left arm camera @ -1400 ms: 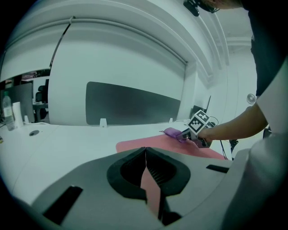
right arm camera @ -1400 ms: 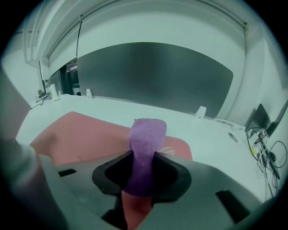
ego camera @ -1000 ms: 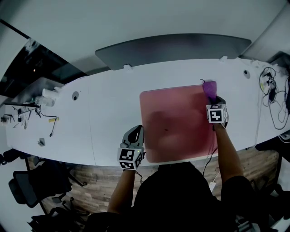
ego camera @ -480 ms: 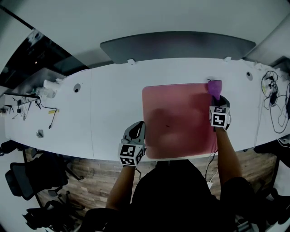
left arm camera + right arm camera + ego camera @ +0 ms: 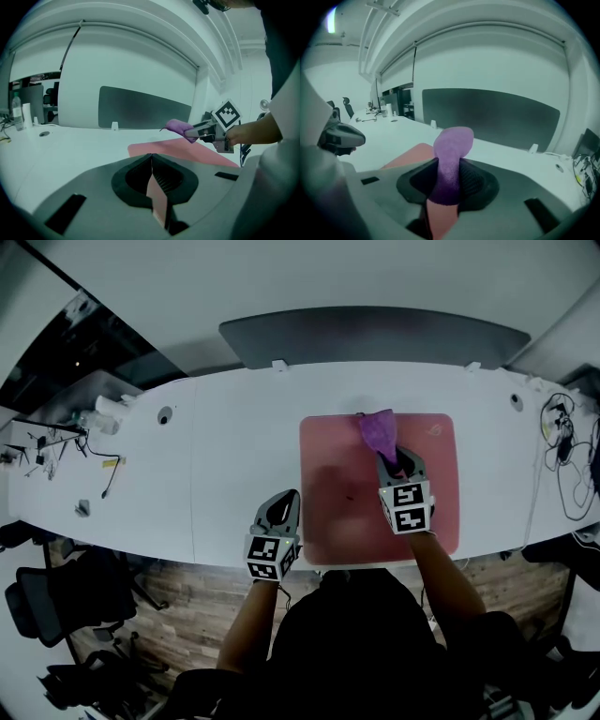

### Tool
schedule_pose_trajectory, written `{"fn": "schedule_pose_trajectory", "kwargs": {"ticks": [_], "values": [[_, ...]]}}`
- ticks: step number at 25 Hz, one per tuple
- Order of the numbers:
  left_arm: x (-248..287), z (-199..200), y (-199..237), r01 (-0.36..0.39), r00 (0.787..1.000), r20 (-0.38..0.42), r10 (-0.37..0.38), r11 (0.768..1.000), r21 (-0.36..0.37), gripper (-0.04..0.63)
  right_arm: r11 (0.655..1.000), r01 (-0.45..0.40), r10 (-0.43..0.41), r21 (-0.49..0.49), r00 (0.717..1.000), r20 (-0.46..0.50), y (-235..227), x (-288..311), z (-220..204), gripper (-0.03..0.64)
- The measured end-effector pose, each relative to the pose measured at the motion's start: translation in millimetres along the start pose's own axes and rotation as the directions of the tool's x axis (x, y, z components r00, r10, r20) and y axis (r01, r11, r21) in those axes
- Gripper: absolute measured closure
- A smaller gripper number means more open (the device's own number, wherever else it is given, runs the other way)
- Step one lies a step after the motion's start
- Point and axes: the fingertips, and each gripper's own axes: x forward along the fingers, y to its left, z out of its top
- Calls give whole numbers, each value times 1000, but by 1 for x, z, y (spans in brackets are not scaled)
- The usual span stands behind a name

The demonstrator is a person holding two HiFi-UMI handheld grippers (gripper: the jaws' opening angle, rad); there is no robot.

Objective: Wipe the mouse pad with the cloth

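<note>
Right gripper (image 5: 389,457) pinches a purple cloth (image 5: 378,431) over the pink mouse pad (image 5: 333,460). Left gripper (image 5: 280,504), pressed together and empty, sits beside the pad's left edge.

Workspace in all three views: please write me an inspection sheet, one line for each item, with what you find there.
Surface: long white table, two round holes in its top.
Job's things: pink mouse pad lies flat near the front edge; purple cloth is over its far half, seemingly raised off it.
Clutter: bottle and small items at the left end.
Grippers: right gripper shut on the cloth; left gripper shut, empty, left of the pad.
Cables: tangle at the right end; loose wires at the left end.
Surroundings: grey divider panel behind the table; office chair and wooden floor below.
</note>
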Motion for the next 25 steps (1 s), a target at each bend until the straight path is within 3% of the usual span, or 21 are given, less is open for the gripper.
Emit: {"fn": "schedule_pose_trajectory", "kwargs": {"ticks": [5,9,19,25], "values": [[-13,-8,8,-26,1000,-6,26,1000,-12,574,990,-136,135,-22,990,-25,72,21,2,488],[-23,-16,13,-43,999,-12,43,999,-23,574,979,-200,197,-32,978,-72,114,41,-7,486],[-50,-39,27,-75,996,-59,73,996,-38,574,962,-263,245,-77,950,-193,167,78,-36,486],[-54,-37,29,-83,996,-33,82,996,-29,574,965,-244,222,-93,954,-200,170,85,-40,488]]}}
